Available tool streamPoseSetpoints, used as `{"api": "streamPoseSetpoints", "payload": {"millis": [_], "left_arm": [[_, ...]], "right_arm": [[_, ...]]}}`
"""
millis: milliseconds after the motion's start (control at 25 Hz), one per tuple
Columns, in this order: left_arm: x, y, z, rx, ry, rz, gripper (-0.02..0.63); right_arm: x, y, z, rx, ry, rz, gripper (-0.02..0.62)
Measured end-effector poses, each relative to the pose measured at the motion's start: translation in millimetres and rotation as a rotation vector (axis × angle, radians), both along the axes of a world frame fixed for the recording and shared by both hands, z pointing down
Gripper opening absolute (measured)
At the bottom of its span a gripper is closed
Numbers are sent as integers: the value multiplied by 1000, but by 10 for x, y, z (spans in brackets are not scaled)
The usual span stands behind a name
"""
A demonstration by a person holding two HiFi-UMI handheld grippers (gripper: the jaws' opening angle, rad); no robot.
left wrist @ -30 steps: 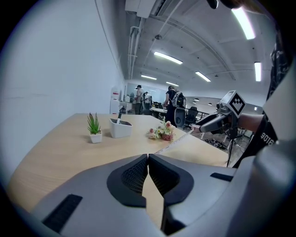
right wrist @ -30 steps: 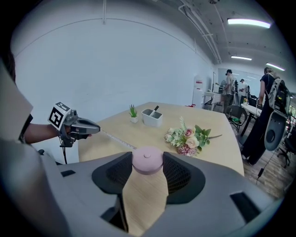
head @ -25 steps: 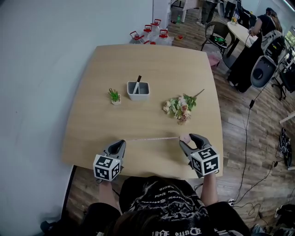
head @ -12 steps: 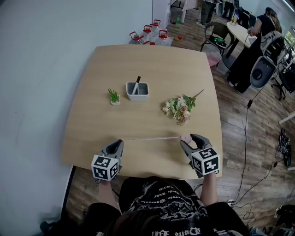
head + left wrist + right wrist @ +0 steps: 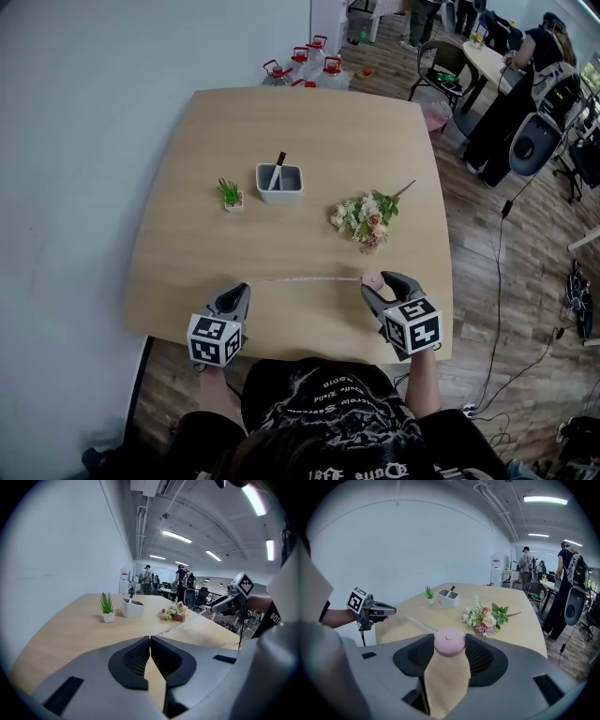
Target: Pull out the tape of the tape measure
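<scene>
The head view looks steeply down from above the person and takes in the whole tabletop [image 5: 281, 131]. The left gripper view sits low and close behind the left hand-held gripper [image 5: 150, 639] and faces across the tabletop. The right gripper view does likewise behind the right hand-held gripper [image 5: 450, 644]. Each shows the other gripper off to one side. All three share the potted plant [image 5: 232, 195], white holder [image 5: 280, 183] and flowers [image 5: 366, 220].

Wall [image 5: 84, 187]: was plain and pale.
Floor [image 5: 487, 272]: was dark wood planks.
Table [image 5: 300, 122]: was light wood.
Ceiling lamps [image 5: 177, 536]: long strips, were lit.
</scene>
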State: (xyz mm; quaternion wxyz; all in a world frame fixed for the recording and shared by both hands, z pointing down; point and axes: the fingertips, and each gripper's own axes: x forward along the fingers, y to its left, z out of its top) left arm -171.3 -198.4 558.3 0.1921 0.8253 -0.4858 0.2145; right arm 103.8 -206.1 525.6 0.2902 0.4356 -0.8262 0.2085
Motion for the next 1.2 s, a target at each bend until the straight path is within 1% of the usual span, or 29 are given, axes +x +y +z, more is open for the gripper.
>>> {"api": "streamPoseSetpoints", "payload": {"millis": [160,240,400,440,520,680,760,880,920,960,1000,1120,1200], "left_arm": [[-80,-72,28,-8,-10,-29,14],[-97,-118,86,-23,-34,-25,14],[14,-184,239,-68,-124,94,14],[25,-223,283,-81,-142,111,14],[13,-321,398,-116,-176,126,14],[-32,-441,696,-197,-315,160,14],[-29,-488,786,-224,-341,166,14],[-50,-550,889,-247,-350,152,14],[-57,-562,899,-243,-341,140,14],[-59,-573,887,-233,-313,118,14],[-59,-589,850,-218,-264,84,14],[-154,-630,625,-157,-67,-55,14],[-297,-601,464,-112,29,-144,14]], "right_arm": [[-30,-26,76,-24,-1,-1,225],[-57,-47,138,-42,-10,3,225],[-202,-14,275,-97,-63,1,225],[-244,-1,311,-110,-70,-1,225],[-319,19,383,-132,-67,-10,225],[-421,79,506,-172,-85,-7,225],[-432,110,555,-185,-90,3,225],[-447,136,596,-193,-76,2,225],[-459,138,603,-193,-75,-1,225],[-476,134,607,-190,-77,-5,225],[-498,125,610,-186,-81,-10,225],[-604,55,621,-161,-78,-40,225],[-676,-11,638,-140,-55,-61,225]]}}
